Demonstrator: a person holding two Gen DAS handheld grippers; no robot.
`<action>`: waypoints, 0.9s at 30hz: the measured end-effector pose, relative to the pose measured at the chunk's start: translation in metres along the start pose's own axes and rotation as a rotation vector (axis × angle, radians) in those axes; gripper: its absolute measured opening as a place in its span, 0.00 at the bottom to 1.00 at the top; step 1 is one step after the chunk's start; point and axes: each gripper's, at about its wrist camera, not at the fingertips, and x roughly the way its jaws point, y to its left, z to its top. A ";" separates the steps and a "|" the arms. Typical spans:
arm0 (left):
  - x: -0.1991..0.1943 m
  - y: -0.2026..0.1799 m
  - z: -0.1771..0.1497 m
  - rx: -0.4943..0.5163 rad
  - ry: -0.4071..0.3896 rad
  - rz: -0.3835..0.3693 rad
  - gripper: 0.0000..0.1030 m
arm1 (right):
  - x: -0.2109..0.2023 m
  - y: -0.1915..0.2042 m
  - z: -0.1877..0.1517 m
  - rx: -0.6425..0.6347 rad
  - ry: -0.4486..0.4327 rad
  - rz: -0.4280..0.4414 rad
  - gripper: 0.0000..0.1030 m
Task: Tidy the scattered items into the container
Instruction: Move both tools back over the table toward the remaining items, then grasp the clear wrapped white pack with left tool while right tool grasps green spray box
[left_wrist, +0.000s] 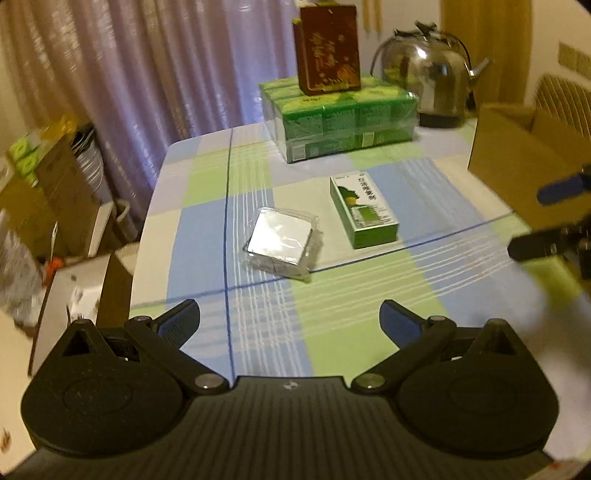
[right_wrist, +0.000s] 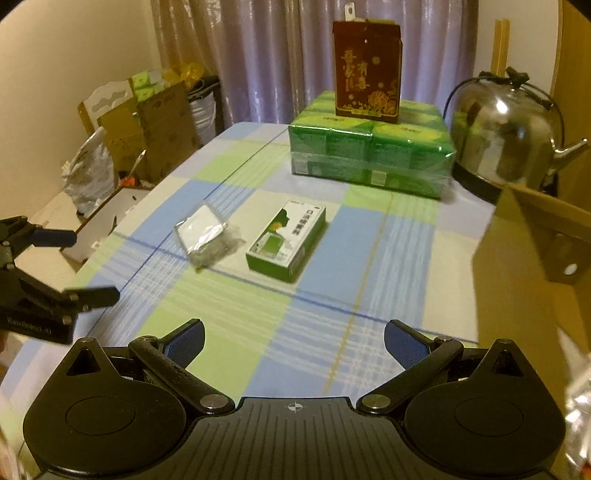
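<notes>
Both the left gripper and the right gripper hover with fingers spread, holding nothing. On the desk, the wrapped packet lies at ten o'clock of the green box; the cardboard box stands at three o'clock.

Gold Chinese characters on the dark red box, illegible; small blurred print on the green box.

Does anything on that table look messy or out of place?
Two small items lie loose mid-table: a plastic-wrapped silvery packet and a green box, both skewed to the checked cloth. The cardboard container stands at the table's right side. Nothing looks spilled or broken.
</notes>
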 end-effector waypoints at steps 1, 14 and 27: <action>0.009 0.004 0.001 0.016 0.004 -0.009 0.99 | 0.008 0.000 0.003 0.008 0.001 0.001 0.98; 0.094 0.029 0.015 0.108 -0.001 -0.116 0.99 | 0.098 -0.003 0.031 0.097 0.027 0.007 0.97; 0.141 0.036 0.029 0.155 0.007 -0.148 0.93 | 0.151 -0.003 0.043 0.139 0.048 0.023 0.86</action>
